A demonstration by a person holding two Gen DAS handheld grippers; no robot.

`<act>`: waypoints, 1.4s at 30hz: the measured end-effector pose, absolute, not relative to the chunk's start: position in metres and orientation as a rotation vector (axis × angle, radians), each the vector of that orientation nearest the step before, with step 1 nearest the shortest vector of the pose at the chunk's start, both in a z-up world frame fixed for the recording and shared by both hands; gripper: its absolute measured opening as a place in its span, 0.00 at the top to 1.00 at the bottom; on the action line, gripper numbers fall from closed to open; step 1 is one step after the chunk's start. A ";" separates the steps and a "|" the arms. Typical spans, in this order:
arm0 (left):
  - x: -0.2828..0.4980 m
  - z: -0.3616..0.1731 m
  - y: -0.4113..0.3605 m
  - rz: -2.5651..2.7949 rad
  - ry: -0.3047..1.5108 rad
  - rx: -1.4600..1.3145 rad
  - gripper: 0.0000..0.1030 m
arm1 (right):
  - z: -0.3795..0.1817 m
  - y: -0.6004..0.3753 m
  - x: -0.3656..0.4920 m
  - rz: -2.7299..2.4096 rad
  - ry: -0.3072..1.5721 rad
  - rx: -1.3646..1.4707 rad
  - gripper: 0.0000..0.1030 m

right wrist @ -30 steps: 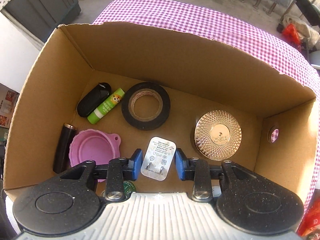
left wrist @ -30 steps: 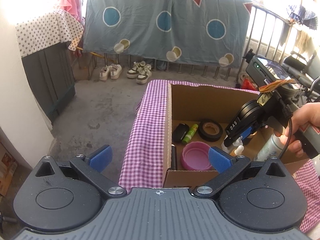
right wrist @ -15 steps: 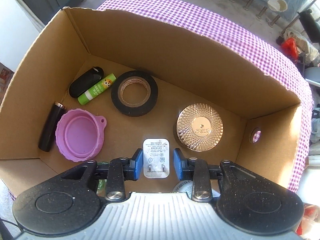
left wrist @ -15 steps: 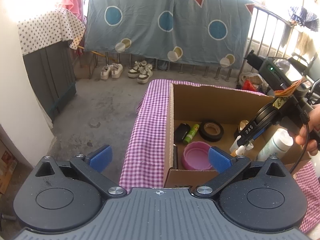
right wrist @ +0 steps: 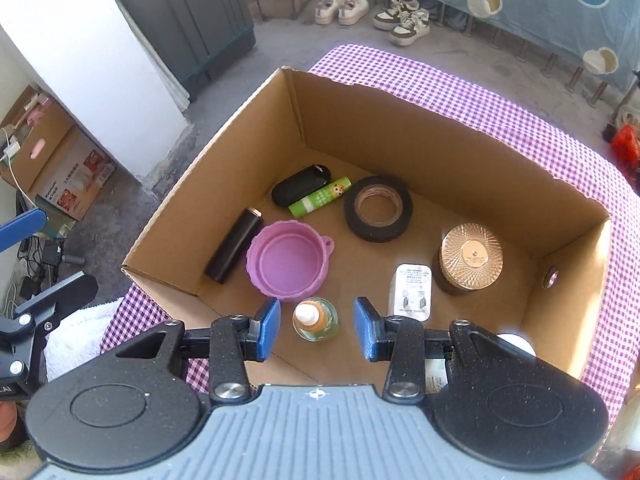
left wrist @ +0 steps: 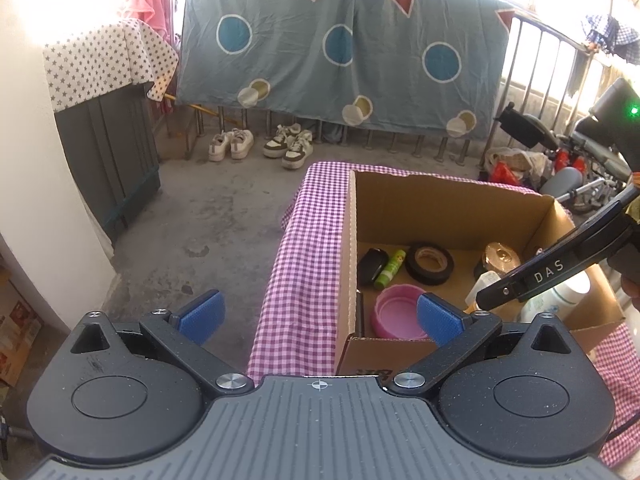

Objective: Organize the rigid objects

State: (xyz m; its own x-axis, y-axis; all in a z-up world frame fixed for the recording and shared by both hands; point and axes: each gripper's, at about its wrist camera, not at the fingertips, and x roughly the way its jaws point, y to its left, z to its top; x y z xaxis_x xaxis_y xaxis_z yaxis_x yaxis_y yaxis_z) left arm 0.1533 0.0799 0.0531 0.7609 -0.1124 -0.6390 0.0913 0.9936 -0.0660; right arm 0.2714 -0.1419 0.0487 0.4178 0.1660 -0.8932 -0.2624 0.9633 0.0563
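An open cardboard box [right wrist: 224, 184] stands on a purple checked cloth [right wrist: 520, 120]. On its floor lie a black case [right wrist: 300, 190], a green glue stick [right wrist: 320, 202], a black tape roll [right wrist: 378, 208], a gold-lidded jar [right wrist: 470, 256], a white charger [right wrist: 414, 290], a pink lid [right wrist: 288, 266], a black tube [right wrist: 234, 250] and a small capped bottle [right wrist: 316, 318]. My right gripper [right wrist: 317, 330] hovers open above the box's near side, holding nothing; one of its fingers [left wrist: 536, 278] shows over the box [left wrist: 440, 216]. My left gripper [left wrist: 319, 317] stands wide open and empty, left of the box.
A white bottle [left wrist: 560, 300] stands in the box's near right corner. White cloth [right wrist: 76, 332] lies beside the box. Cardboard cartons [right wrist: 60, 168] sit on the concrete floor, shoes [left wrist: 260, 146] under a hanging blue sheet [left wrist: 340, 48], and a railing with a scooter [left wrist: 560, 152] to the right.
The right gripper's jaws widened off the white charger, which stays on the box floor. That gripper rose and drew back over the box. My left gripper kept still.
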 end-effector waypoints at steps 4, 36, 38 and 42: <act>0.152 0.054 0.079 -0.107 0.695 -0.030 0.00 | 0.040 -0.137 0.276 0.263 1.116 -0.108 0.65; 0.156 0.051 0.077 -0.111 0.705 -0.035 0.00 | 0.041 -0.140 0.267 0.247 1.060 -0.195 0.90; 0.156 0.051 0.077 -0.113 0.706 -0.036 0.00 | 0.041 -0.140 0.267 0.244 1.055 -0.207 0.90; 0.156 0.051 0.078 -0.113 0.705 -0.032 0.00 | 0.042 -0.142 0.267 0.240 1.054 -0.210 0.90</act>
